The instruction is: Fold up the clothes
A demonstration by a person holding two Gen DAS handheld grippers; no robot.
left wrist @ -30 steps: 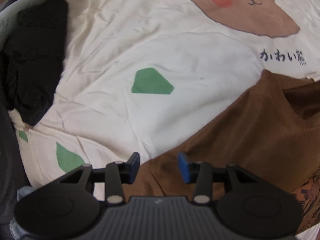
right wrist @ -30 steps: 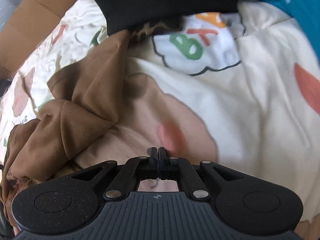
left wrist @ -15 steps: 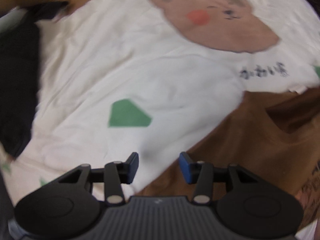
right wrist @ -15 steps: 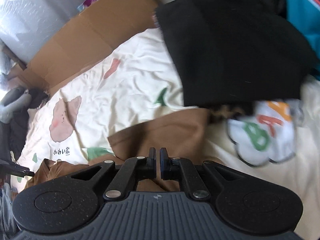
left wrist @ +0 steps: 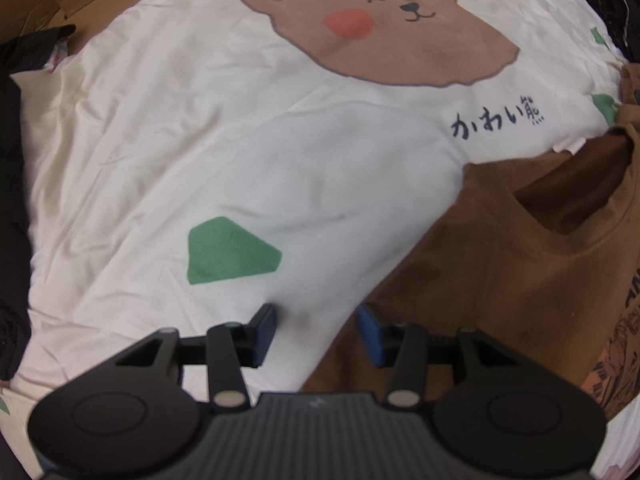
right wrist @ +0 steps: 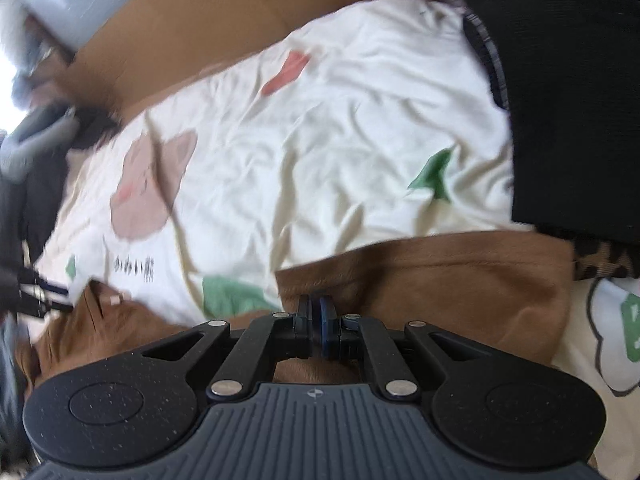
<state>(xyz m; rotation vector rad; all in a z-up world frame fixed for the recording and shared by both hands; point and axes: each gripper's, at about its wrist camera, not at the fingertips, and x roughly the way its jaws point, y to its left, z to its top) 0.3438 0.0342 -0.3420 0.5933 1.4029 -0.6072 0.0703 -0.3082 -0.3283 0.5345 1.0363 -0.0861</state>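
Left wrist view: the left gripper (left wrist: 316, 326) is pointed down with its blue-padded fingers (left wrist: 262, 330) parted and nothing grasped; between them is seen the boundary where a brown cotton T-shirt (left wrist: 500, 280) overlaps a cream bed sheet printed with a bear face, green leaf shapes and dark script (left wrist: 240, 140). The T-shirt is spread toward the right edge of the bed, its open neckline (left wrist: 576, 204) turned upward and a printed graphic partly visible at the far right. A black garment (left wrist: 12, 160) is laid along the left edge. Right wrist view: the right gripper (right wrist: 315, 322) is seen with its fingers (right wrist: 303, 316) clenched together; whether a fold of the brown T-shirt (right wrist: 440, 292) is caught between them cannot be told, the cloth being directly behind the tips. A second black garment (right wrist: 572, 100) is laid over the sheet (right wrist: 340, 140) at the upper right, and flattened brown cardboard (right wrist: 192, 24) is seen beyond the far edge of the bed. This view is motion-blurred.
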